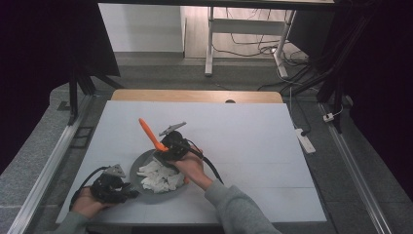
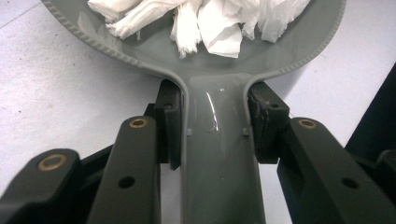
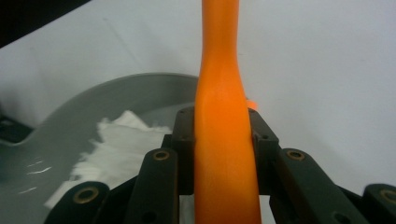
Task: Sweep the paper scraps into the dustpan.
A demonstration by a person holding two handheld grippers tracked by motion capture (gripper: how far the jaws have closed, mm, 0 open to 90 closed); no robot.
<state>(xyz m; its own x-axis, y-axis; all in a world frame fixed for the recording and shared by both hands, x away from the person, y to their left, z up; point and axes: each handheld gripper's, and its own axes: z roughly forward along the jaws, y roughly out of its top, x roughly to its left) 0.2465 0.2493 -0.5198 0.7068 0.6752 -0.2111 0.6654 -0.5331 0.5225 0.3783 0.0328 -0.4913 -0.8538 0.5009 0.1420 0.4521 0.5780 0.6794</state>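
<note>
We see a white table (image 1: 243,136) from above, with a grey pan (image 1: 138,168) near its front edge, left of the middle. The pan holds a loose heap of torn white paper (image 1: 157,177).

Our left gripper (image 1: 127,193) sits by the front left corner of the table, its jaws pressed against both sides of the pan's handle (image 2: 217,158). Our right gripper (image 1: 163,157) hovers at the pan's far rim, clamped on the handle of an orange tool (image 1: 147,131) that points up and away toward the table's back edge. The tool's working end is hidden behind the gripper and hand, so we cannot tell its shape or whether it touches the paper.

What could go wrong, in our judgement: the paper is light and piled close to the low rim, so a quick sweep of the tool could flick pieces out onto the table. The pan handle looks smooth and glossy, so the pan might twist or slide in the left jaws if the tool pushes hard against it. The tool's rounded handle could also turn in the right jaws.
</note>
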